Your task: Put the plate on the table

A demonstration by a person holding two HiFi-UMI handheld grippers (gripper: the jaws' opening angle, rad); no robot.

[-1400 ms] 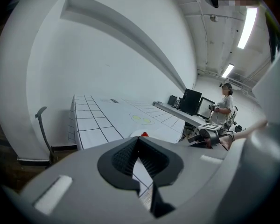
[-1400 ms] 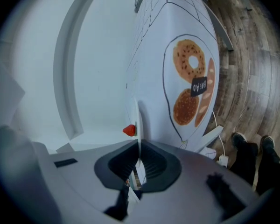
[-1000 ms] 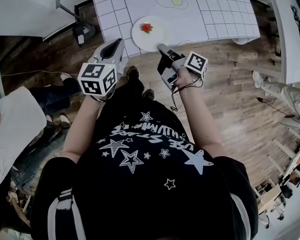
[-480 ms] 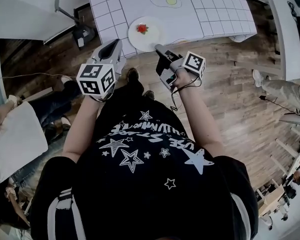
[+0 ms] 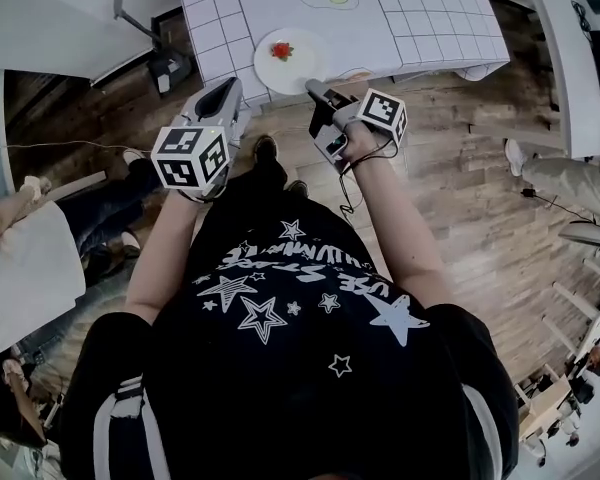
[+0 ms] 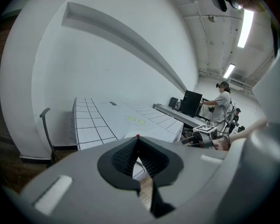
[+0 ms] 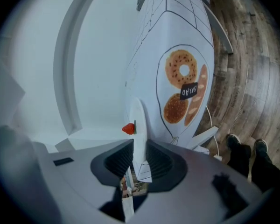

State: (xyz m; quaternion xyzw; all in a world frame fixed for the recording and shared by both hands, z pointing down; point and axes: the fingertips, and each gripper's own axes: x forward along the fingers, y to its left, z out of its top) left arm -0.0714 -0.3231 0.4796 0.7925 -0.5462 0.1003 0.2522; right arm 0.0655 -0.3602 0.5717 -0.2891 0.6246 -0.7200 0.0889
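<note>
R tongs [image 7: 139, 147] opening round plate [image 7: 138, 118]; L tongs [image 6: 137, 141] shut.

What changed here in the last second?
The right gripper let go of the plate: its jaws are opening, the rim still between them. The plate on the table, its strawberry and the shut left gripper stayed put.

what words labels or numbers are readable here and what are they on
"BREAD": black label among the doughnut and loaf drawings on the white table cover, right gripper view.
Shirt print, head view: white lettering among stars, upside down, too warped to read.
Nothing else readable.
</note>
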